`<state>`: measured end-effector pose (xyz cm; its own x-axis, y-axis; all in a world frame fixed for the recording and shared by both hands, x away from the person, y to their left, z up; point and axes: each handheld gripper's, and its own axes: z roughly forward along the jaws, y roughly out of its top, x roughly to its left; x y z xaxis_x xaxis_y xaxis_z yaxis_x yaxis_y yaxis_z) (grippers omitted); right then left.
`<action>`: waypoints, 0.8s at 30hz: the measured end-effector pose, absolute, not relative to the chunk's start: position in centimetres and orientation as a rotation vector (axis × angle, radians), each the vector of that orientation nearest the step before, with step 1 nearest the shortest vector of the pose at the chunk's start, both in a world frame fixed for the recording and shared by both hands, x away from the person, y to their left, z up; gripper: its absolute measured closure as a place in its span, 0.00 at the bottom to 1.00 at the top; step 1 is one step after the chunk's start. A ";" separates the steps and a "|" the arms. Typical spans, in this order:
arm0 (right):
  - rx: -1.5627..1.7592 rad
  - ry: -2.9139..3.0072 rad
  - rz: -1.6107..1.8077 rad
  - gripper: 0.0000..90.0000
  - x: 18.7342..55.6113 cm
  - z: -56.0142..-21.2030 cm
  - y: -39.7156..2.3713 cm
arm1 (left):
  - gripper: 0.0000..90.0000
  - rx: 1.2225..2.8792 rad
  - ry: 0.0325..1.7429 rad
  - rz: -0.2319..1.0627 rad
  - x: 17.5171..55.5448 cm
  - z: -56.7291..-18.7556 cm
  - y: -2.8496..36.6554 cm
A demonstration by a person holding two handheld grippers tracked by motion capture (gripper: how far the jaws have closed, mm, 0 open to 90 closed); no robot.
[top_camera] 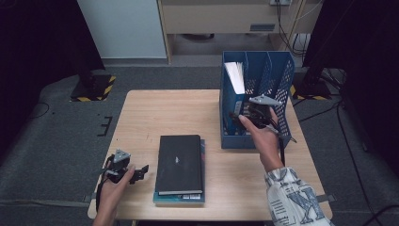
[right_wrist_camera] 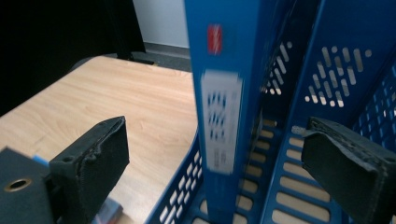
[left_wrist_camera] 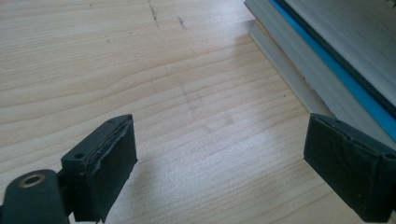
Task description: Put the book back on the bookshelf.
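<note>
Blurred book point(right_wrist_camera: 219, 121) label, perhaps unreadable

Left hand point(top_camera: 113, 188) sits low near the table's front left corner, its black two-jaw left gripper point(top_camera: 136, 174) pointing right, jaws spread wide with nothing between the pads. Right forearm in a patterned sleeve point(top_camera: 294, 195) reaches forward toward the right edge, the right gripper point(top_camera: 237, 117) gaping wide.
</note>
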<state>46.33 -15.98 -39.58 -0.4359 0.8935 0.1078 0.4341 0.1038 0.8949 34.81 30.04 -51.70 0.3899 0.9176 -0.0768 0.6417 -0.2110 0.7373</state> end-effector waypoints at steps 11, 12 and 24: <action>1.273 1.976 1.360 0.16 43.0 -43.1 -16.2 | 0.10 1.931 1.312 0.509 34.7 -51.4 29.8; 1.273 1.975 1.371 0.16 42.7 -43.4 -16.2 | 0.10 1.927 1.312 0.508 34.7 -51.3 29.8; 1.219 2.070 1.421 0.19 39.5 -45.2 -14.2 | 0.11 1.860 1.270 0.515 34.3 -50.3 29.7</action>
